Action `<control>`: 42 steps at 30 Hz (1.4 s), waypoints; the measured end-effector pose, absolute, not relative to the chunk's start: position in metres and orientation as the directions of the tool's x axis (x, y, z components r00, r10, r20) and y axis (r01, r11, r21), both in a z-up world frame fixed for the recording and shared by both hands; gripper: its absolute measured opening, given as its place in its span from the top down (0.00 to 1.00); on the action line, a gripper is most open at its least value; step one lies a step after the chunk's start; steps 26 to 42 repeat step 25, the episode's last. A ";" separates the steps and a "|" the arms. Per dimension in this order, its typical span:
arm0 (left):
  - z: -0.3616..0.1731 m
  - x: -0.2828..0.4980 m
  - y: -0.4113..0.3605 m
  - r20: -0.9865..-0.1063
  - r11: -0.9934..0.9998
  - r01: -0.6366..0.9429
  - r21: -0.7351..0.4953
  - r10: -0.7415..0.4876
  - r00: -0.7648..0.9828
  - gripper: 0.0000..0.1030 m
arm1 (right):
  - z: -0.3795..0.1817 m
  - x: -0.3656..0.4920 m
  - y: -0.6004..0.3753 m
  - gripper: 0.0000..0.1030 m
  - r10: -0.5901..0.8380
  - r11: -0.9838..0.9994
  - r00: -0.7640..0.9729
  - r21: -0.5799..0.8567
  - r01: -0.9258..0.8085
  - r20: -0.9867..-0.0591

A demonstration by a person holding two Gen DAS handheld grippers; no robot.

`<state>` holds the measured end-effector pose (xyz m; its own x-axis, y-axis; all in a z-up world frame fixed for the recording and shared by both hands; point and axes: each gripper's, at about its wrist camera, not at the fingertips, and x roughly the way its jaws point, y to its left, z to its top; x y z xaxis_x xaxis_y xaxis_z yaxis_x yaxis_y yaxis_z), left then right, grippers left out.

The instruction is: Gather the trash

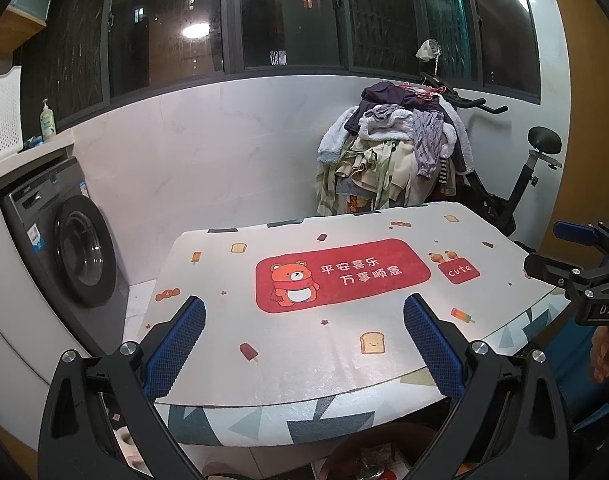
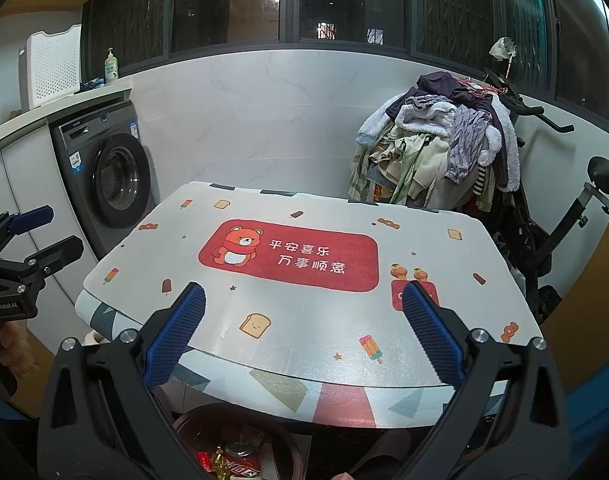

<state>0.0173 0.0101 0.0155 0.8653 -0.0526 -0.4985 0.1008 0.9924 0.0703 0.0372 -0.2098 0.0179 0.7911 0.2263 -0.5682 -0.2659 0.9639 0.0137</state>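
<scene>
Left hand-held gripper (image 1: 304, 344): jaws spread wide, nothing between the blue pads; it hovers over the near edge of the surface.
Right hand-held gripper (image 2: 304, 336): also spread wide and empty, held level with the left one, each visible at the side of the other's view.
Surface (image 1: 504, 268): a table under a smooth, slightly glossy printed mat with a red bear panel and small toast and ice-lolly drawings; nothing loose lies on it.
Trash (image 2: 228, 460): red and gold wrappers and a crumpled clear piece sit low down in a dark round bin (image 2: 288, 444) just under the near edge of the surface.
Task state: judged from this, the top looks cleared and the collecting may be finished or nearly so.
Risk, misread: the printed snacks could be taken for real litter; pads would only scrape the flat mat.
Risk, mat: the thin mat overhangs a patterned cloth (image 1: 264, 420), so a dragging pad could pull it askew.
Risk, reach: going down to the bin, the wide jaws could knock the surface's edge.
Pads: ribbed blue rubber on black rigid arms.
</scene>
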 end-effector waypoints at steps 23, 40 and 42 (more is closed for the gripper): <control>0.015 0.017 0.013 -0.495 0.994 0.054 0.095 0.000 0.869 0.06 | 0.019 0.036 -0.208 0.06 0.224 0.964 0.791 0.012 -0.265 -0.570; 0.014 0.017 0.013 -0.497 0.994 0.054 0.095 0.001 0.867 0.06 | 0.018 0.037 -0.208 0.06 0.224 0.964 0.791 0.013 -0.264 -0.569; 0.014 0.017 0.013 -0.497 0.994 0.054 0.095 0.001 0.867 0.06 | 0.018 0.037 -0.208 0.06 0.224 0.964 0.791 0.013 -0.264 -0.569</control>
